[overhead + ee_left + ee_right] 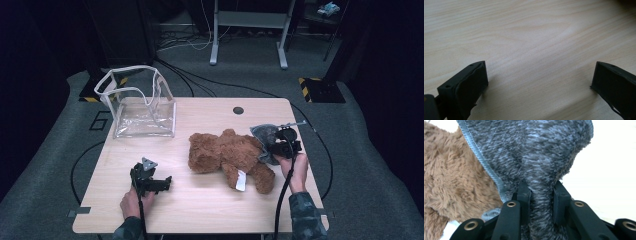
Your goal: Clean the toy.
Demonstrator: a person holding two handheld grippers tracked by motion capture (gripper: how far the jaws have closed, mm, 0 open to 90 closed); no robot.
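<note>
The right gripper [541, 202] pinches the grey cloth [536, 150] at centre-right; lift slowly, clear of the bear [227, 155]. The left gripper [539, 82] idles, jaws spread.

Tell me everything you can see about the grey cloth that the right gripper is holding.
The grey cloth is fuzzy, mottled dark grey and pale blue-grey, with a light stitched hem along one edge. The right gripper is shut on it, bunching a fold between the jaws. It is at the right side of the table, against the brown teddy bear. The rest fans out above the jaws.
</note>
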